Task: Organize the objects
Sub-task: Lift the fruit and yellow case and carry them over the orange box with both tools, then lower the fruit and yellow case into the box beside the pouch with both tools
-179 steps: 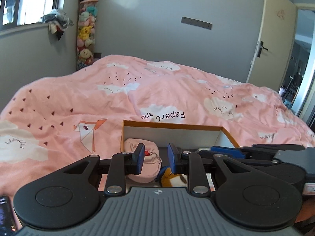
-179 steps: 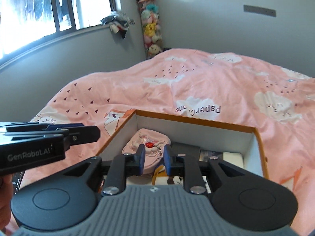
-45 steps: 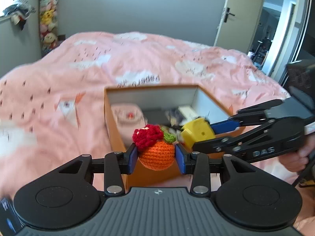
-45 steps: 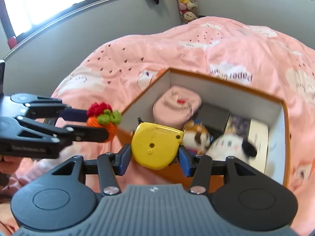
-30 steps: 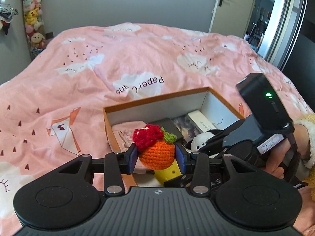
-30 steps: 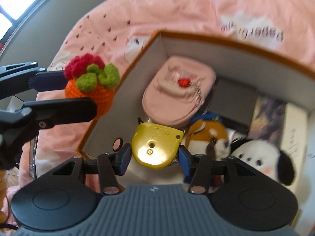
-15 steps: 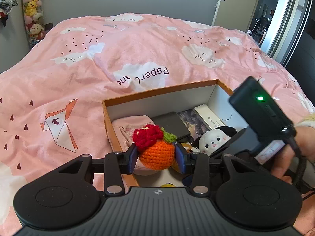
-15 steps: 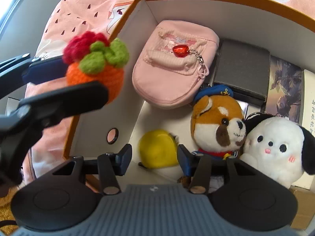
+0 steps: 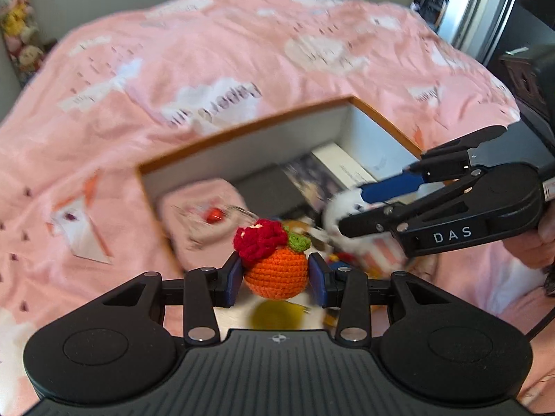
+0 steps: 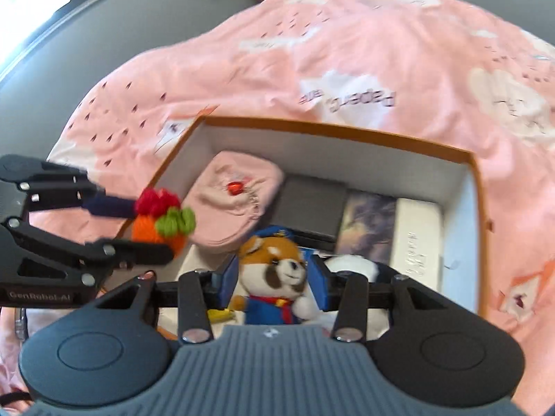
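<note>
My left gripper (image 9: 275, 279) is shut on a crocheted orange ball (image 9: 277, 274) with a red flower and green leaf, held over the near left part of an orange-rimmed box (image 9: 242, 128). The ball also shows in the right wrist view (image 10: 161, 223). My right gripper (image 10: 274, 286) is open above the box (image 10: 347, 131), with a fox plush in a blue uniform (image 10: 274, 277) seen between its fingers. The yellow tape measure (image 9: 274, 315) lies on the box floor. The right gripper also shows in the left wrist view (image 9: 374, 204).
The box holds a pink pouch (image 10: 236, 197), a dark grey case (image 10: 312, 208), a picture card (image 10: 369, 225), a white box (image 10: 416, 239) and a white plush (image 10: 350, 267). It sits on a bed with a pink quilt (image 10: 347, 52). A doorway (image 9: 503, 17) is at far right.
My right gripper let go of the yellow tape measure in the box and has lifted back. The left gripper still holds the crocheted ball and has moved over the box.
</note>
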Demonstrator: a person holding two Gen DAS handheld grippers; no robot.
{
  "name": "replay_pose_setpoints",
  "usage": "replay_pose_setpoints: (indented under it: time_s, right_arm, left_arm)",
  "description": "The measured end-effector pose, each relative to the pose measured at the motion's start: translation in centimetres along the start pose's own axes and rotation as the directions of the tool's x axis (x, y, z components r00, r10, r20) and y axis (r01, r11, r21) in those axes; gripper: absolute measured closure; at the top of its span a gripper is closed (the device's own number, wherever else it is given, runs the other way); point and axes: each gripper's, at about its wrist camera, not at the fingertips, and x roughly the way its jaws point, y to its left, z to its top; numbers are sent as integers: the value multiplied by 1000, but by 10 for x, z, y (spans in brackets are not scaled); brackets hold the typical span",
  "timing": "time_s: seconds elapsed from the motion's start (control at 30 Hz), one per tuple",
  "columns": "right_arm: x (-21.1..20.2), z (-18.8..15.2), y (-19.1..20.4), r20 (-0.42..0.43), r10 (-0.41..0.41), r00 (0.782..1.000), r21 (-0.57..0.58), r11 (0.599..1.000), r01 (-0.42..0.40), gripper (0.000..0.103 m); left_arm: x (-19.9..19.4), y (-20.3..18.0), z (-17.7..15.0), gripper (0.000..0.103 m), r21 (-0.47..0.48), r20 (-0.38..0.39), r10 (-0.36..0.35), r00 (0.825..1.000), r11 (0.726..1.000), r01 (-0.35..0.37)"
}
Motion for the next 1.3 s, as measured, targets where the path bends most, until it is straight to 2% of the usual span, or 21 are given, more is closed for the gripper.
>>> replay_pose_setpoints:
  time_s: [0.07,0.2,0.3,0.4,0.53,0.7,0.8,0.93,1.3]
  right_arm:
    - [-4,-9,-7,17,1,1000,29,1000,-1,56]
    - [-6,-22,-17,29,3,1000,88,996,-6,56]
    - [-6,-28,-22,30,25,999,127,992,-29,56]
    - [-5,-30,-21,34,43,998,138,989,-47,56]
    - [-2,-31,-19,43,55,998,151,987,-61,56]
    - [-4,-32,-20,52,56,997,163,985,-64,56]
    - [-7,-34,-22,56,58,997,166,984,-66,56]
    - [-7,-34,-22,63,62,996,168,983,-72,56]
    - [-5,-35,-21,56,60,997,167,984,-69,56]
  left_arm:
    - [10,-6,3,57,11,-48,-6,999,1000,6]
    - [29,-17,11,57,150,-151,98,984,986,-75]
    - [35,-28,10,57,329,-219,158,963,941,-80]
    - [42,-29,9,57,416,-315,212,925,907,-66]
    - [56,-22,12,57,425,-436,234,869,905,-30]
    - [77,-24,14,57,459,-498,273,823,888,-18]
    - [86,-21,17,56,446,-530,278,801,895,-15]
    - [89,-22,14,52,475,-516,309,799,879,-33]
    - [79,-17,19,48,453,-508,274,817,891,-17]
